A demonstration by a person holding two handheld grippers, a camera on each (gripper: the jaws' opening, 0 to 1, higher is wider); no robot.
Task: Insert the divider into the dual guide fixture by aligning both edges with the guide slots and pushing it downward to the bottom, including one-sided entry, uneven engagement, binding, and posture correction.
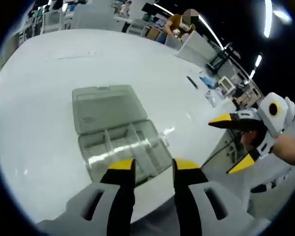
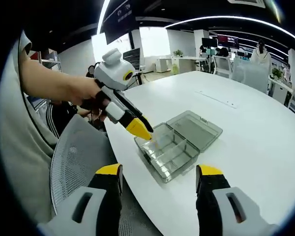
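- Both tongs are mine: left gripper (image 1: 153,165), seen in the left gripper view with its jaws rising apart and nothing between them; right gripper (image 2: 160,172), seen in the right gripper view with its jaws spread wider and likewise empty.
- White table (image 1: 49,88), round-edged, carries the work; I stand at its near rim.
- Clear compartment box (image 1: 124,147), lid (image 1: 108,105) laid flat open on the far side, serves as the guide fixture; its long axis runs across my left tongs' line of sight.
- Left tongs lie nearer: in the right gripper view the left gripper (image 2: 137,129) has its yellow tips just at the near corner of the box (image 2: 169,152), apparently above it rather than touching.
- Right tongs sit well apart, off the table edge, with the box ahead and slightly left of their axis.
- Dividers (image 1: 132,135) stand upright inside the tray; whether any is loose or half-seated I cannot tell.
- Judgement: the coming reach goes forward and down from the left.
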